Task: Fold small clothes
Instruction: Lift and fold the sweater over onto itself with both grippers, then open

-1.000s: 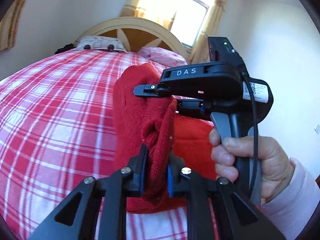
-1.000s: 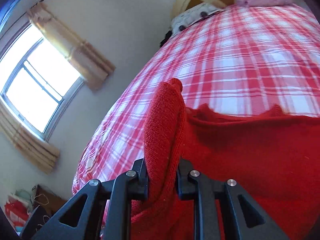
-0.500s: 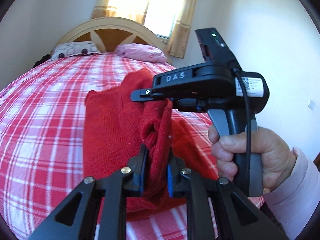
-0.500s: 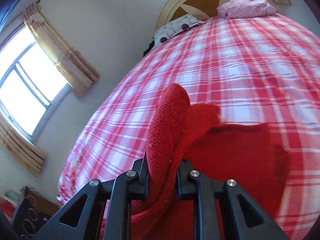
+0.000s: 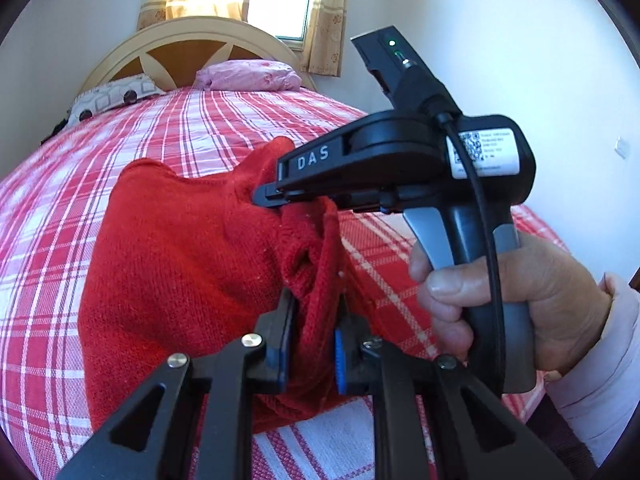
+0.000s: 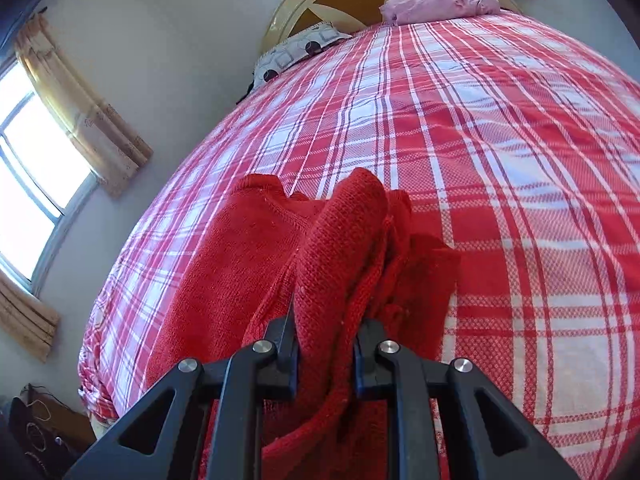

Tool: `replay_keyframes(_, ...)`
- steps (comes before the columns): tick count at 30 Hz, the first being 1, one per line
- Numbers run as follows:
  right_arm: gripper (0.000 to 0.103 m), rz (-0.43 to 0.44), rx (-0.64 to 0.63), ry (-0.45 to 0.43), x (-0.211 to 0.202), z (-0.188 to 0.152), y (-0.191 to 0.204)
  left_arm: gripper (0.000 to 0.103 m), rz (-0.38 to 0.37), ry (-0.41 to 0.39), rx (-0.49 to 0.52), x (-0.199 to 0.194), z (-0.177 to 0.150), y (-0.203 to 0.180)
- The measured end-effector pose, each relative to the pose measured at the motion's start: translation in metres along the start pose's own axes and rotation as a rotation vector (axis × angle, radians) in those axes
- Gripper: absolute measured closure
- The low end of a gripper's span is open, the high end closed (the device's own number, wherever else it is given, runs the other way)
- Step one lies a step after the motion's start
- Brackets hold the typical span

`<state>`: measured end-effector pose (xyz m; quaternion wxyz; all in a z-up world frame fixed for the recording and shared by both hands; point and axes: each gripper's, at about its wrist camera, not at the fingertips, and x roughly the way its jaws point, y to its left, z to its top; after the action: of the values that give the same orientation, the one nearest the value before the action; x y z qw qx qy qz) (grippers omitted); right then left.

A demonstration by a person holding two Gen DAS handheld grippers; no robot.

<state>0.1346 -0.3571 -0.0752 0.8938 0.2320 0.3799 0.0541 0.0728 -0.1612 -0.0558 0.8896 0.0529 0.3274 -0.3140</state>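
Note:
A red knitted garment (image 5: 184, 264) lies partly on the red plaid bed (image 5: 200, 132), bunched where it is held. My left gripper (image 5: 312, 344) is shut on a thick fold of it at the near edge. My right gripper (image 5: 272, 196), held in a hand, is shut on another fold a little farther in and to the right. In the right wrist view the right gripper (image 6: 326, 352) pinches a raised ridge of the red garment (image 6: 240, 272), which drapes down onto the bed (image 6: 500, 160) on both sides.
A pink pillow (image 5: 248, 76) and a patterned grey pillow (image 5: 108, 98) lie against the wooden headboard (image 5: 192, 44) at the far end. A curtained window (image 6: 36, 168) is on the wall to the left of the bed. Bags (image 6: 36, 440) sit on the floor.
Both grippers have lowered and carried the garment toward the bed; it went from hanging upright to draping and spreading over the bedspread. Both stayed shut on it.

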Motion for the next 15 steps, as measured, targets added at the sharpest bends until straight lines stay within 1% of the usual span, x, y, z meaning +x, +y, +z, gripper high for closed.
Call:
replay_keyframes(2,0.079,0.047,0.04,-0.013,-0.002,0.0,-0.005,0.086,0.014,-0.01,0.021,-0.003,0.0,-0.002)
replay_keyframes(3,0.076,0.087,0.072,-0.017,-0.002,0.002,-0.009,0.086,0.016,-0.012,0.026,-0.004,-0.001,-0.003)
replay_keyframes(4,0.069,0.141,0.114,-0.018,0.0,0.006,-0.014,0.086,0.015,-0.015,0.028,-0.004,-0.001,-0.003)
replay_keyframes(5,0.061,0.168,0.14,-0.022,0.002,0.008,-0.015,0.086,0.012,-0.015,0.027,-0.004,-0.001,-0.003)
replay_keyframes(7,0.052,0.217,0.194,-0.052,0.007,0.017,-0.02,0.086,0.016,-0.015,0.037,-0.004,-0.002,-0.004)
replay_keyframes(9,0.051,0.224,0.214,-0.058,0.017,0.027,-0.021,0.086,0.028,-0.018,0.058,-0.003,-0.003,-0.006)
replay_keyframes(10,0.053,0.216,0.215,-0.051,0.021,0.03,-0.019,0.086,0.034,-0.019,0.066,-0.004,-0.003,-0.008)
replay_keyframes(11,0.076,0.199,0.205,-0.042,0.025,0.033,-0.017,0.085,0.034,-0.019,0.069,-0.003,-0.003,-0.008)
replay_keyframes(12,0.091,0.171,0.173,-0.045,0.026,0.038,-0.013,0.085,0.035,-0.02,0.072,-0.004,-0.003,-0.009)
replay_keyframes(13,0.092,0.154,0.128,-0.045,0.023,0.042,-0.006,0.085,0.032,-0.024,0.074,-0.005,-0.004,-0.01)
replay_keyframes(15,0.092,0.157,0.059,-0.069,0.014,0.049,0.003,0.085,0.033,-0.033,0.081,-0.005,-0.003,-0.012)
